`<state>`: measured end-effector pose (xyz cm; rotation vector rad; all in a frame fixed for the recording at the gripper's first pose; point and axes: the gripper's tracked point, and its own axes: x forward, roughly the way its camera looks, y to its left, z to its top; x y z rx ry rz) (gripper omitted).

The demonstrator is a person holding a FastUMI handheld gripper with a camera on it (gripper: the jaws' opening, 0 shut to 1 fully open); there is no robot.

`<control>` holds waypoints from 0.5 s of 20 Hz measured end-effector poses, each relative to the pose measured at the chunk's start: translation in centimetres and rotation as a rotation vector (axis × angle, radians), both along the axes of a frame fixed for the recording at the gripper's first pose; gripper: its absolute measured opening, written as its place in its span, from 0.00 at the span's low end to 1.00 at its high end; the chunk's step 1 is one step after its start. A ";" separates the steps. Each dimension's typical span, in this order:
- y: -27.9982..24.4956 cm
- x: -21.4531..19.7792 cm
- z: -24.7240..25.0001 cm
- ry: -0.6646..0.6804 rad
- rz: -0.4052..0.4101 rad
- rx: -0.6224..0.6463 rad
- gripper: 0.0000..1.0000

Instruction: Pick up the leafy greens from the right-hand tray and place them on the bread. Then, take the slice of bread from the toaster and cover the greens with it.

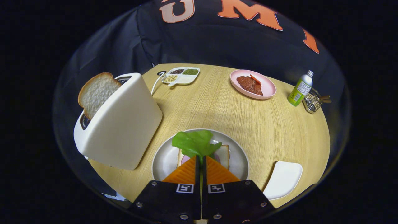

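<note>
My gripper (201, 158) is shut on the leafy greens (195, 142), which stick out just ahead of the fingertips. The leaf hangs over a slice of bread (224, 155) with a pink filling, lying on a grey round plate (164, 158) under the fingers. To the left stands a white toaster (122, 124), tilted in the view, with a slice of bread (95, 92) poking up from its slot. A white tray (283, 179) lies to the right of the plate, bare on top.
Beyond the plate, on the round wooden table (273, 124), a pink plate (267, 90) holds slices of meat. A divided dish (182, 75) of beans sits at the far side. A green bottle (300, 88) and a wire holder (312, 101) stand far right.
</note>
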<state>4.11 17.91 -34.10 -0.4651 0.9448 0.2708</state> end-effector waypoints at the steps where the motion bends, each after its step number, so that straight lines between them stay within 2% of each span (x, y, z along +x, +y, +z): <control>1: 0.0 -0.2 -0.3 0.010 -0.003 0.000 0.03; 2: -0.2 -0.2 -0.6 0.013 -0.005 -0.005 0.04; 3: -0.4 -0.2 -0.8 0.014 -0.006 -0.014 0.10; 6: -0.9 -0.4 -0.8 0.005 -0.013 -0.030 0.20; 8: -1.2 -0.5 -0.7 0.003 -0.028 -0.032 0.33; 10: -1.6 -0.7 -0.3 -0.004 -0.047 -0.034 0.49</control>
